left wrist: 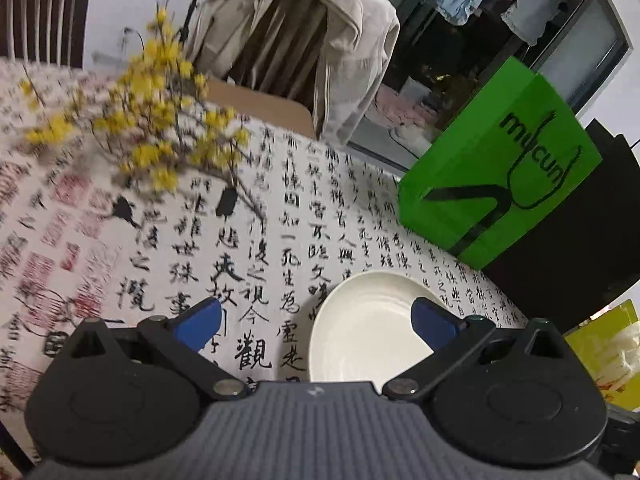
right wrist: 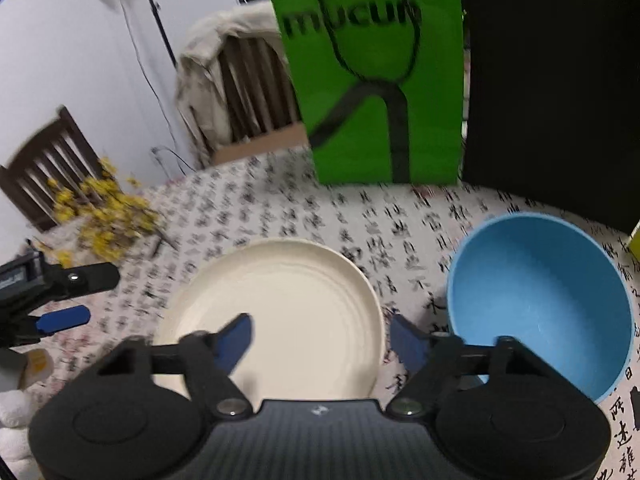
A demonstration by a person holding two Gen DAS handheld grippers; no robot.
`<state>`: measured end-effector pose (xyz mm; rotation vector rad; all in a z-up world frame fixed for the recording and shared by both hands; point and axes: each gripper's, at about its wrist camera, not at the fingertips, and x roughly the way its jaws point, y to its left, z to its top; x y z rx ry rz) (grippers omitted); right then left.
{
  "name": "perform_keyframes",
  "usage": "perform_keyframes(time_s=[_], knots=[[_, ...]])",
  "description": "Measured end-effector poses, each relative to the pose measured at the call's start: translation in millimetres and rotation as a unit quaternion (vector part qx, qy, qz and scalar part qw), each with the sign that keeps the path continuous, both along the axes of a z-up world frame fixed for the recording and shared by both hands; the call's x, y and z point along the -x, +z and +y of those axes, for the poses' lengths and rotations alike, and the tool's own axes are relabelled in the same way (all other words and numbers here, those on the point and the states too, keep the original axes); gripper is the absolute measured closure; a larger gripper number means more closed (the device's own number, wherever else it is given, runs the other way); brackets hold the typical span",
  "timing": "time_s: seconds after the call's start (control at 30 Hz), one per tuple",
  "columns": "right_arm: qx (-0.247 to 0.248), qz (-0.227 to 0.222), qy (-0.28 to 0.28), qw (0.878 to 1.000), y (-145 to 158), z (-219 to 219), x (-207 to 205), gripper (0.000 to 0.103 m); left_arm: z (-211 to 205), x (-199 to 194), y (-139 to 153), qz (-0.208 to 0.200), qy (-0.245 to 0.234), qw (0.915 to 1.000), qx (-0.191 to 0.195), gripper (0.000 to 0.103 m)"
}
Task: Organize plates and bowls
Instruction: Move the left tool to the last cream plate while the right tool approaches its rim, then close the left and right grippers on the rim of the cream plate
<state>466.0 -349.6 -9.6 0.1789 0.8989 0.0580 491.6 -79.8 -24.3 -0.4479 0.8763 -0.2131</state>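
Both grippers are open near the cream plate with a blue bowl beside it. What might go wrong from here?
1. The right gripper straddles the right rim of the cream plate, close to the blue bowl; its outer finger may knock the bowl.
2. The left gripper is also close to the plate; both could crowd it.
3. The plate lies flat on the tablecloth, so a rim pinch may slip.
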Motion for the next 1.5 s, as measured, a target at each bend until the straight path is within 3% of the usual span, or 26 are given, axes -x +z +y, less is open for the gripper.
perform_keyframes(time_s=[0.07, 0.2, 0.47, 0.67, 0.73, 0.8, 0.93, 1.13, 1.5], knots=[[0.007, 0.016, -0.001, 1.0, -7, 2, -7, 0.043, -1, -3, -9, 0.005, -0.008, 1.0, 0.002, 0.0], [0.044, 0.033, -0.001, 0.999, -16, 11, -13, 0.05, -6, -8, -23, 0.024, -0.03, 0.9993, -0.004, 0.001], [0.078, 0.052, -0.015, 0.996, -26, 14, -20, 0.061, -10, -17, -44, 0.06, -0.068, 0.9959, -0.003, 0.015], [0.078, 0.07, -0.025, 0.994, -33, 9, -25, 0.075, -12, -18, -45, 0.058, -0.085, 0.9946, 0.004, 0.035], [0.085, 0.076, -0.025, 0.993, -37, 10, -26, 0.076, -14, -19, -46, 0.059, -0.095, 0.9937, 0.009, 0.05], [0.087, 0.079, -0.026, 0.993, -39, 12, -26, 0.076, -16, -20, -48, 0.062, -0.104, 0.9926, 0.009, 0.058], [0.083, 0.077, -0.022, 0.993, -38, 13, -24, 0.089, -20, -21, -51, 0.062, -0.108, 0.9923, 0.002, 0.072], [0.097, 0.069, -0.009, 0.993, -39, 17, -18, 0.094, -16, -23, -52, 0.062, -0.093, 0.9937, -0.011, 0.089], [0.094, 0.069, 0.0, 0.993, -42, 18, -23, 0.089, -18, -22, -51, 0.053, -0.089, 0.9941, -0.033, 0.092]])
